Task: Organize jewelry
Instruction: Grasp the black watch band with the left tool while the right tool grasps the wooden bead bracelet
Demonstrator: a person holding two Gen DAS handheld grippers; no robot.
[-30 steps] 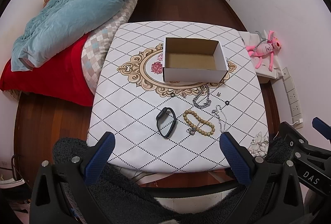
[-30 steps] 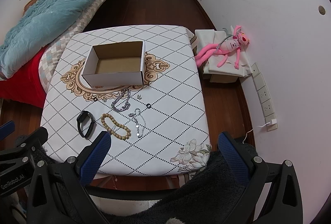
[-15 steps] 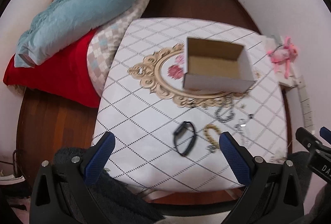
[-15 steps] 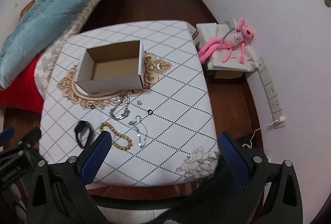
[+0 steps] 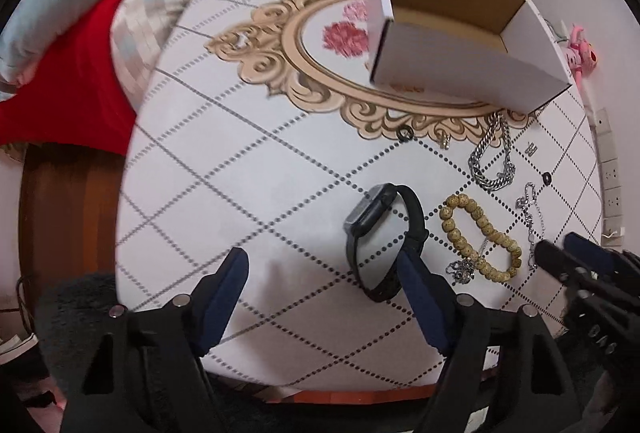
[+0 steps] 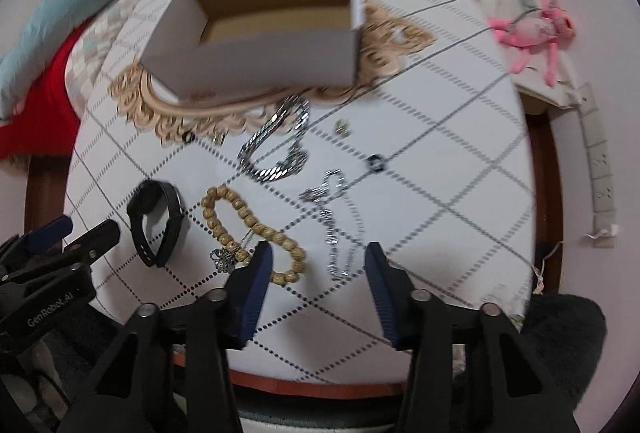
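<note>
On the worktop: a white cloth with a dotted diamond grid and a tan scroll medallion covers the worktop (image 5: 224, 169); all the jewelry lies on it, outside the box.
Box: an open cardboard box (image 5: 460, 45), white outside and brown inside, sits on the medallion at the far side; nothing shows inside it.
Watch: a black watch (image 5: 384, 229) lies on its side near the front edge, its strap looped shut, just beside the left gripper's right finger.
Beads: a tan bead bracelet (image 6: 248, 225) lies right of the watch, with a small silver charm (image 6: 226, 257) touching its near end.
Chains: a heavy silver chain (image 6: 280, 149) lies just in front of the box; a thin silver chain (image 6: 332, 217) lies right of the beads.
Small pieces: a black ring (image 5: 406, 134) rests on the medallion's edge, another black ring (image 6: 376, 163) lies right of the chains, and a tiny earring (image 6: 342, 129) lies near the heavy chain.
Left gripper: the left gripper (image 5: 320, 273) hangs over the front edge, jaws wide, holding nothing.
Right gripper: the right gripper (image 6: 318, 261) hangs over the thin chain's near end and the beads, jaws wide, nothing held.
Beyond: a bed (image 5: 60, 33) on the left, a pink plush toy (image 6: 532, 25) on the right.
</note>
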